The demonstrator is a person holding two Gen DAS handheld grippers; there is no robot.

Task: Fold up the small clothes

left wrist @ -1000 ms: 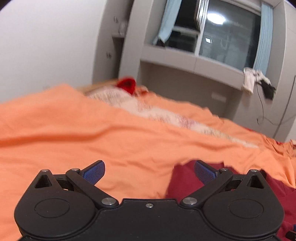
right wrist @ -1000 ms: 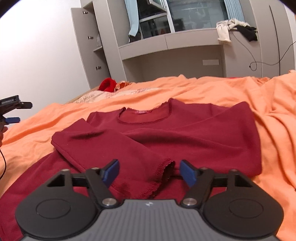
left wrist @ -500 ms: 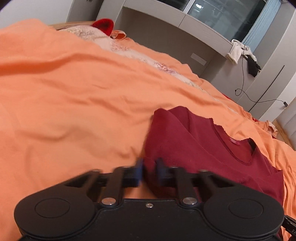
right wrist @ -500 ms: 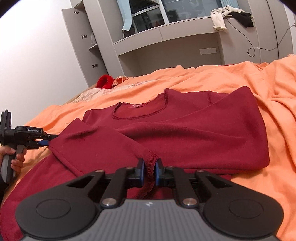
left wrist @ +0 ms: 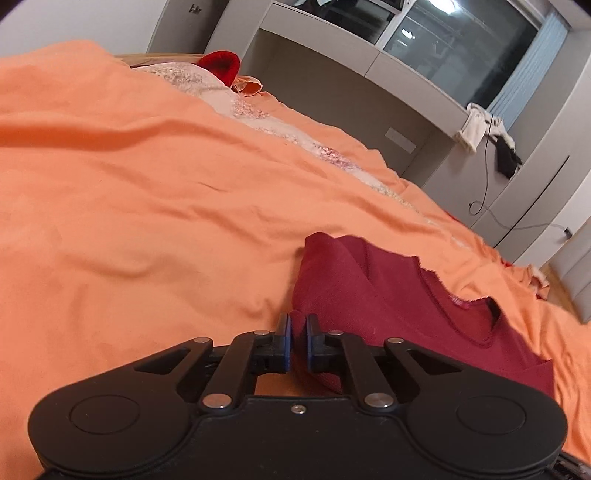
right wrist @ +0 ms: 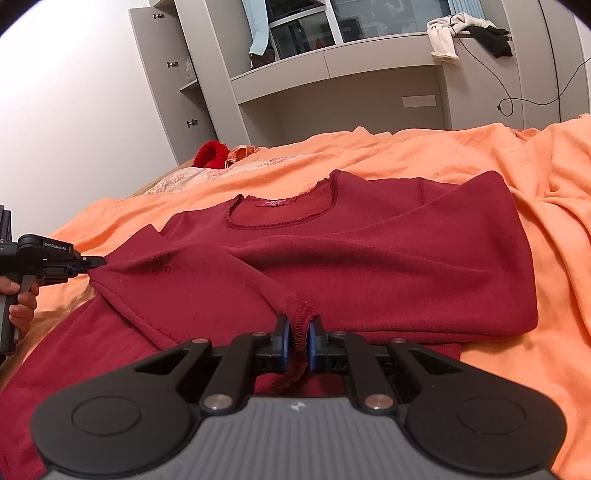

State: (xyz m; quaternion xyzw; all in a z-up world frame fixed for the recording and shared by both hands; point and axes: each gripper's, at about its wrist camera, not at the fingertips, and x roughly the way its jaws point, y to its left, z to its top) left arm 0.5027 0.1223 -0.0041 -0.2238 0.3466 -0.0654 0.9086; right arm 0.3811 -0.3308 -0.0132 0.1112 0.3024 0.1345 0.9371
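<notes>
A dark red long-sleeved top (right wrist: 369,251) lies on the orange bedsheet (right wrist: 517,166), neckline toward the far side, its right sleeve folded across the body. My right gripper (right wrist: 297,341) is shut on the cuff (right wrist: 299,325) of the left sleeve, which is folded over the front. My left gripper (left wrist: 298,341) is shut on the fold of that same sleeve at the top's left edge (left wrist: 332,280); it also shows in the right wrist view (right wrist: 92,263), gripping the sleeve's fold corner.
A red plush item (right wrist: 210,153) and a patterned pillow (left wrist: 207,81) lie at the head of the bed. Grey cabinets and a shelf (right wrist: 332,66) stand behind, with clothes (right wrist: 443,33) draped on the ledge and a cable hanging down.
Both grippers were open a second ago and have closed on the folded left sleeve, the right on its cuff, the left on its fold. The sleeve is now slightly lifted.
</notes>
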